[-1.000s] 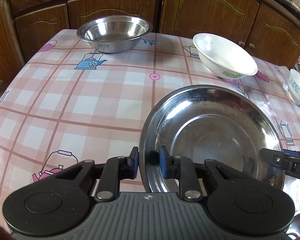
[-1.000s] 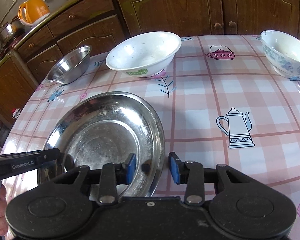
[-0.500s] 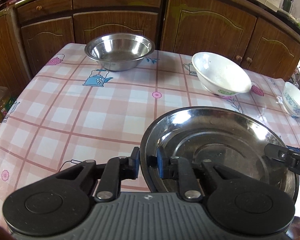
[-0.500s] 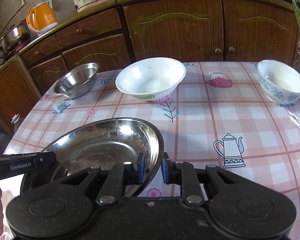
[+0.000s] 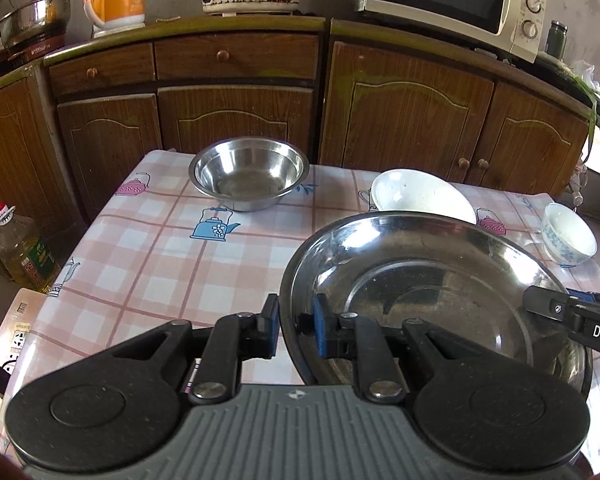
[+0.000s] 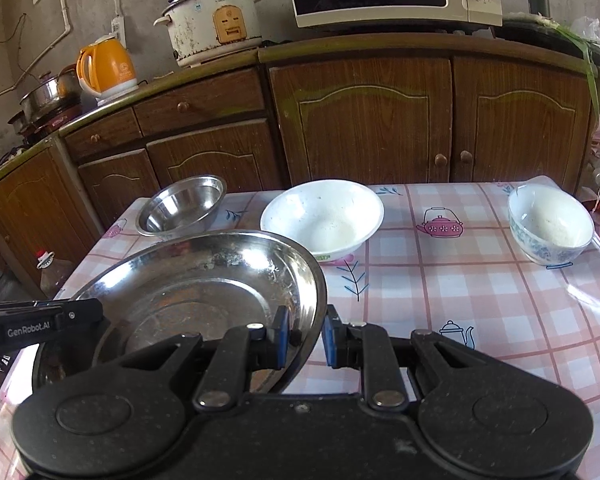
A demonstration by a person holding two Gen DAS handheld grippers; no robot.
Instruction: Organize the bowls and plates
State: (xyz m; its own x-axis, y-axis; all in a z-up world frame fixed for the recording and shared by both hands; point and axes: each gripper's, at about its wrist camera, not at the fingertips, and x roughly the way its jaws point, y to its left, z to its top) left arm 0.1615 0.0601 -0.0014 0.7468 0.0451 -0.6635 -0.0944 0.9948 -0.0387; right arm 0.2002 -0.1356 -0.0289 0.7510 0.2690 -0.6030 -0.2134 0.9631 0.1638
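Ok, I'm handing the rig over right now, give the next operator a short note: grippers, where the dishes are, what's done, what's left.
Left gripper: shut on the left rim of the steel plate.
Right gripper: jaws have just been closing, now shut on the plate's right rim. Plate is held clear above the table.
On the table: steel bowl far left, large white bowl centre, small patterned bowl far right.
Done: plate gripped on both sides.
Left: set the plate down wherever it belongs, then sort the three bowls; nothing is stacked yet.
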